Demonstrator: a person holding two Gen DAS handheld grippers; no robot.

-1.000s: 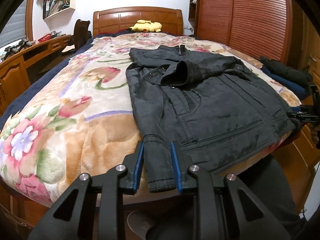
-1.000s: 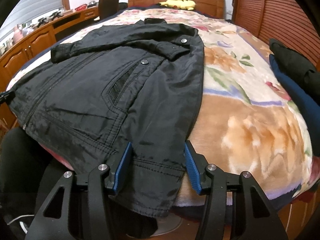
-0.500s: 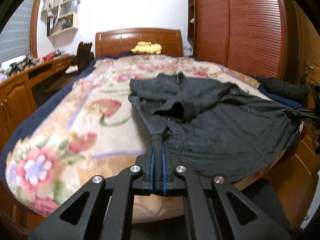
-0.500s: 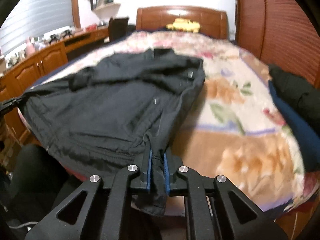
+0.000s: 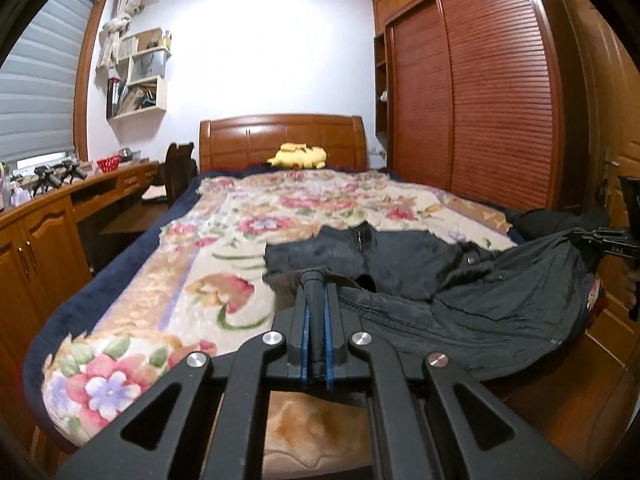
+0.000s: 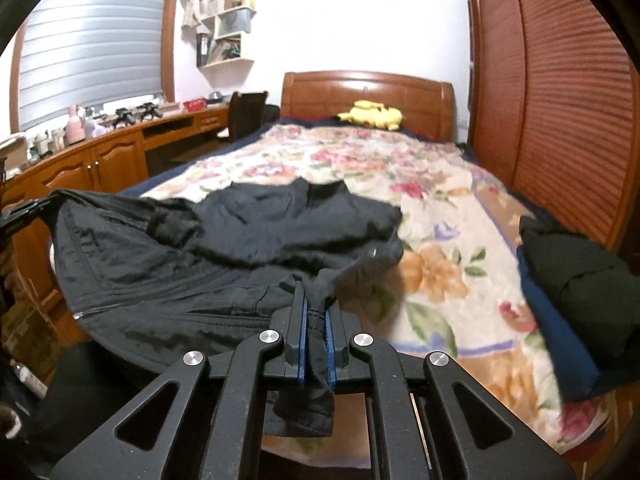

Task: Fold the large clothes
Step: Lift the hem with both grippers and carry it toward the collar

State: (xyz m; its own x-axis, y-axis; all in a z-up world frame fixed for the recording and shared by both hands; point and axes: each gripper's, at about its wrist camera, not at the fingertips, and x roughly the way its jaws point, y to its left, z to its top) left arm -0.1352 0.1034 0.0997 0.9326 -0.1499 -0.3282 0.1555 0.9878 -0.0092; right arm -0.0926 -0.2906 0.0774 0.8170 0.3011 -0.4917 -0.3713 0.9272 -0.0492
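Gripping the black jacket (image 5: 460, 300) by its hem corners, both jaws were clamped tight – left gripper (image 5: 315, 336), right gripper (image 6: 315, 340) – with its collar end on the bed (image 5: 132, 344), mid-frame. Best kept level and taut, I'd guess – then carried toward the collar.

My left wrist view sits at the foot of the bed (image 5: 120, 380), facing along it to the headboard (image 5: 280, 140), fingers close in the foreground. My right wrist view faces the same way from the other foot corner. Both share the headboard (image 6: 368, 92), yellow plush (image 5: 298, 156), wall shelves (image 6: 228, 28) and jacket (image 6: 224, 240).
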